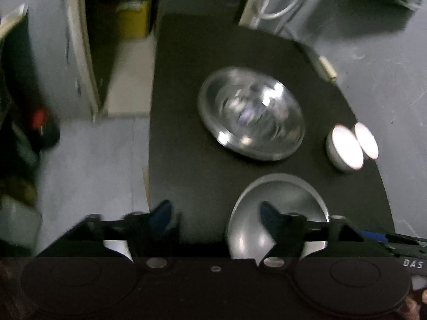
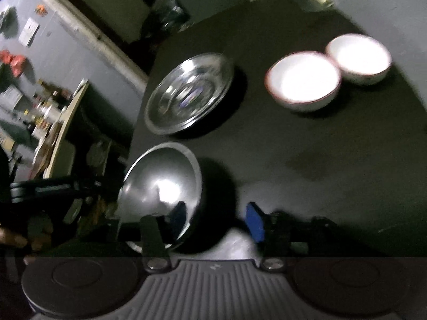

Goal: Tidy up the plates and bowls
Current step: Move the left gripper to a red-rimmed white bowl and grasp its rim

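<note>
Two white bowls touching beside steel plate.

table: matte black
steel plate: shiny silver, at 11 o'clock
steel bowl: silver, bright glare
white bowls: white, thin reddish rims, at 1 o'clock
finger pads: blue
floor: grey

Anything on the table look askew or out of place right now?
Yes: the steel bowl nearest the grippers sits tipped on its side at the table's left edge, its opening facing sideways rather than up. The steel plate lies flat, and the two white bowls stand upright, touching. Nothing spilled.
</note>
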